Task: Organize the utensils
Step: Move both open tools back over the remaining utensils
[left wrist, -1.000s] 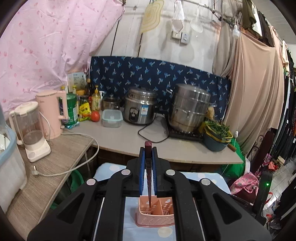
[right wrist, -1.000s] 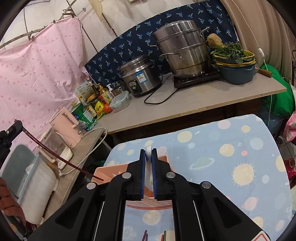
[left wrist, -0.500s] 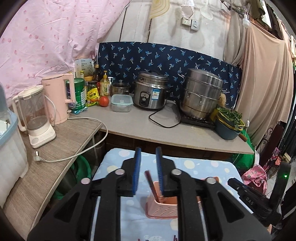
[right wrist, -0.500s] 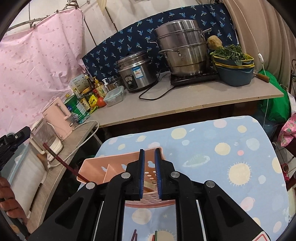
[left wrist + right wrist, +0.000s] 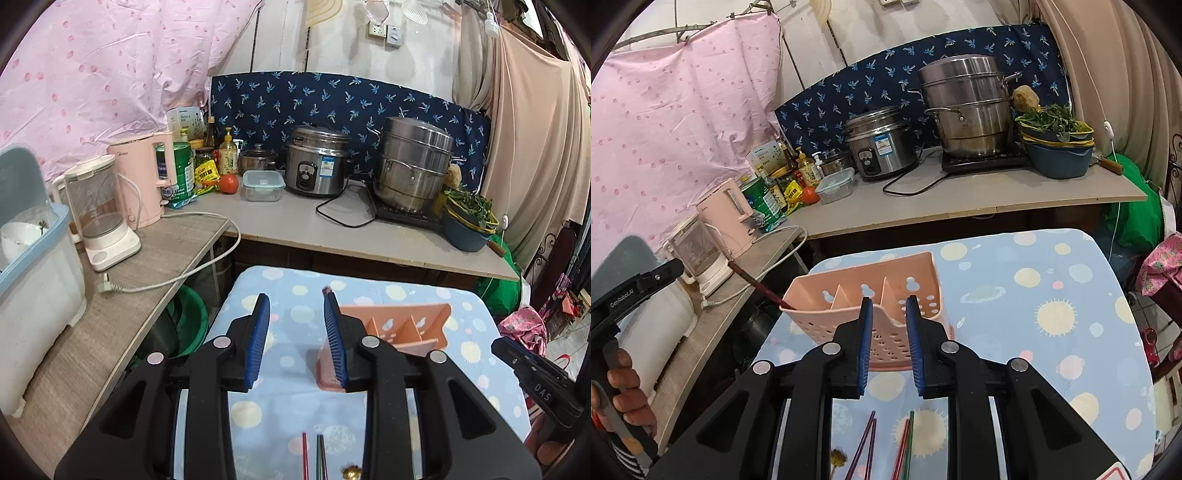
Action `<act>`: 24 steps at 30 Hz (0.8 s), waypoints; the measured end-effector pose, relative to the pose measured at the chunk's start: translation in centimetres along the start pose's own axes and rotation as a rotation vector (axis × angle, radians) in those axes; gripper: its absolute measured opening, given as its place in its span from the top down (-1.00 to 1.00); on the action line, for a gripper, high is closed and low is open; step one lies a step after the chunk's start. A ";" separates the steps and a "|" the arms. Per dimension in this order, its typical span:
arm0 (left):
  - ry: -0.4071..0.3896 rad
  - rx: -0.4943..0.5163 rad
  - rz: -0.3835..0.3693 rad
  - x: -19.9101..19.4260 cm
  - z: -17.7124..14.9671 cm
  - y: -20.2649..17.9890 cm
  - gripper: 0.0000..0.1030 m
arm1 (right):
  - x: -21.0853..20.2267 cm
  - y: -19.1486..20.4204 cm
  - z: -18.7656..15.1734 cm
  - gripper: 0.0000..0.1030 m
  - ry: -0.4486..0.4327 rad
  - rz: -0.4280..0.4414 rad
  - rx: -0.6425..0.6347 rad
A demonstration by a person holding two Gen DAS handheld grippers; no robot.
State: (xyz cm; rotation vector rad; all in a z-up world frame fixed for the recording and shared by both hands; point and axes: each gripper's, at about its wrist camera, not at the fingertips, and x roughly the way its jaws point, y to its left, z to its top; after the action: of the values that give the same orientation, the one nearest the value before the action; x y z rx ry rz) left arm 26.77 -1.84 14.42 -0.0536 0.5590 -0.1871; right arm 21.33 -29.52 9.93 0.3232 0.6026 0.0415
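**Both jaws parted at the pink utensil caddy**

The left gripper [image 5: 296, 325] hung over the spotted blue surface [image 5: 480, 354] with its jaws released, nothing between the blue pads; they had just been opening. The pink caddy [image 5: 406, 328] stood just past the right-hand jaw, partly hidden behind it, its dividers showing. A dark red chopstick [image 5: 757, 286] leaned out of the caddy's left end, its lower tip inside the leftmost compartment and its upper end pointing away toward the side bench (in the left wrist view only its tip peeked over the right-hand jaw).

The right gripper [image 5: 888, 332] faced the caddy's near perforated wall [image 5: 849, 332], jaws also released and just been opening, a narrow gap between the pads. The near rim of the caddy sat in line with that gap; whether the pads touched it I could not tell.

Below the jaws, nearer the camera, loose chopsticks [image 5: 905, 443] lay on the surface: a purple pair to the left, a red and a green one close together to the right, none of them touching the caddy.

At the left edge of the right wrist view, a person's hand [image 5: 624, 391] gripped the handle of the left gripper
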 end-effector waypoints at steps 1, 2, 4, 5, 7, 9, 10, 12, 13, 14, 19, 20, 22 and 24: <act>0.006 0.002 0.003 -0.3 -0.5 0.1 0.43 | -0.5 0.1 -0.4 0.62 0.000 -0.003 -0.004; 0.011 0.006 0.007 -0.6 -0.9 0.2 0.43 | -1.0 0.2 -1.0 0.61 -0.002 -0.011 -0.009; 0.023 0.014 0.011 -1.4 -2.2 0.4 0.42 | -2.0 0.3 -2.0 0.61 -0.003 -0.026 -0.020; 0.031 0.017 0.018 -1.6 -2.8 0.6 0.42 | -2.5 0.3 -2.7 0.61 -0.001 -0.033 -0.024; 0.046 0.018 0.025 -2.0 -3.9 0.7 0.42 | -3.4 0.5 -3.9 0.61 0.006 -0.045 -0.035; 0.072 0.018 0.028 -2.4 -5.4 1.1 0.42 | -4.3 0.6 -5.1 0.61 0.015 -0.062 -0.047; 0.080 0.019 0.031 -2.6 -6.0 1.3 0.42 | -4.7 0.6 -5.7 0.61 0.018 -0.069 -0.051; 0.101 0.024 0.040 -3.0 -7.4 1.4 0.42 | -5.4 0.5 -7.1 0.61 0.034 -0.080 -0.054; 0.112 0.025 0.039 -3.1 -8.0 1.5 0.42 | -5.7 0.4 -7.7 0.61 0.043 -0.083 -0.055; 0.122 0.025 0.037 -3.3 -8.7 1.6 0.42 | -6.0 0.4 -8.4 0.61 0.050 -0.087 -0.057; 0.176 0.039 0.046 -4.1 -12.2 1.9 0.42 | -7.3 0.5 -11.5 0.61 0.085 -0.109 -0.070; 0.186 0.041 0.047 -4.2 -12.7 1.9 0.42 | -7.5 0.5 -12.1 0.61 0.092 -0.111 -0.069; 0.208 0.041 0.043 -4.4 -13.9 2.1 0.42 | -7.8 0.7 -13.3 0.61 0.108 -0.112 -0.069; 0.233 0.038 0.039 -4.5 -15.2 2.3 0.42 | -8.0 0.8 -14.5 0.61 0.120 -0.122 -0.072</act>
State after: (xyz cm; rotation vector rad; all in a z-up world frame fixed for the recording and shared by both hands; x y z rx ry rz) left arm 15.34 1.27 3.68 0.0160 0.7881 -0.1667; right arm 6.59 -25.65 3.40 0.2145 0.7374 -0.0346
